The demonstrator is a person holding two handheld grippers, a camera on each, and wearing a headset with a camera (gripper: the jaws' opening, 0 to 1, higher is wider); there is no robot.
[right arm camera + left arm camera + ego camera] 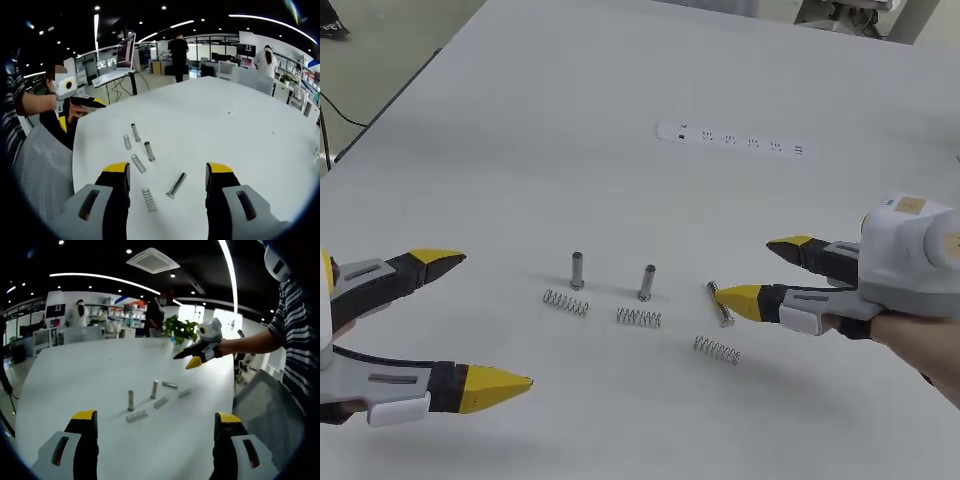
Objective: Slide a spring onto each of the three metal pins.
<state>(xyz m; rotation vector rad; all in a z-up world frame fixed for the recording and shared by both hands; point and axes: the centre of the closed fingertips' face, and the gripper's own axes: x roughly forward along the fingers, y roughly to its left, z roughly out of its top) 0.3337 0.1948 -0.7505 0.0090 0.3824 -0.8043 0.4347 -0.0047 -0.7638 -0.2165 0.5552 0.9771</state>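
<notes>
the lying pin is at centre right of the head view, just beside the lower tip of our right gripper, jaws wide open; its long axis runs steeply down-right. our left gripper, also wide, is well apart at lower left. we count three springs, all loose, and two upright pins besides the lying one.

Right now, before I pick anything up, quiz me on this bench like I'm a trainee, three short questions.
1. True or false: no spring is on a pin yet.
2. How many pins stand upright?
3. Which is nearer the lying pin: A, left claw, or B, right claw?
Key: 1 true; 2 two; 3 B.
</notes>
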